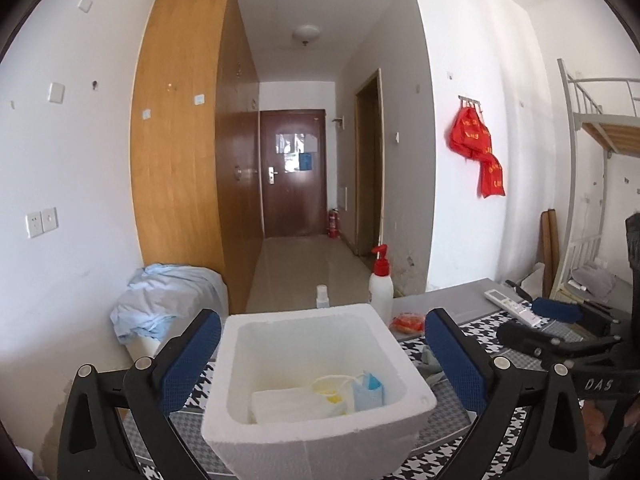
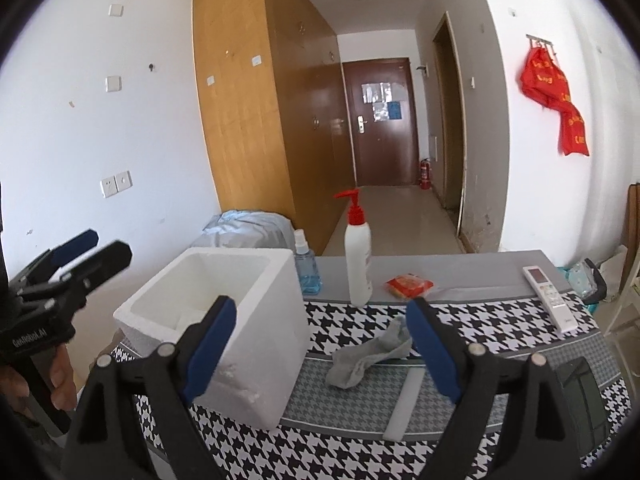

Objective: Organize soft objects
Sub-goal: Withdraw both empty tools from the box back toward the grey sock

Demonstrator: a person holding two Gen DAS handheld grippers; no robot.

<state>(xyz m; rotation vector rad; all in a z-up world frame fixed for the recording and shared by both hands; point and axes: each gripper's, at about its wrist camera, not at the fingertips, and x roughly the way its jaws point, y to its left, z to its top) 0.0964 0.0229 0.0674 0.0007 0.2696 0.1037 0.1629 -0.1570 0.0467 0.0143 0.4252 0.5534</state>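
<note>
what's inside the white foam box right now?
The foam box holds a folded white cloth, a white-and-yellow item and a light blue item on its floor. Anything under them, or behind the near wall, is hidden.

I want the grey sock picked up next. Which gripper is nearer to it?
Right. The right gripper hangs open just in front of the grey sock. The left gripper is open around the white foam box, which stands left of the sock.

A white pump bottle [image 2: 358, 256] with a red top stands on the table's far edge. Just left of it is a small blue spray bottle [image 2: 306, 266]; right of it, a red packet [image 2: 409, 285]; farther right, a white remote control [image 2: 550, 296].
</note>
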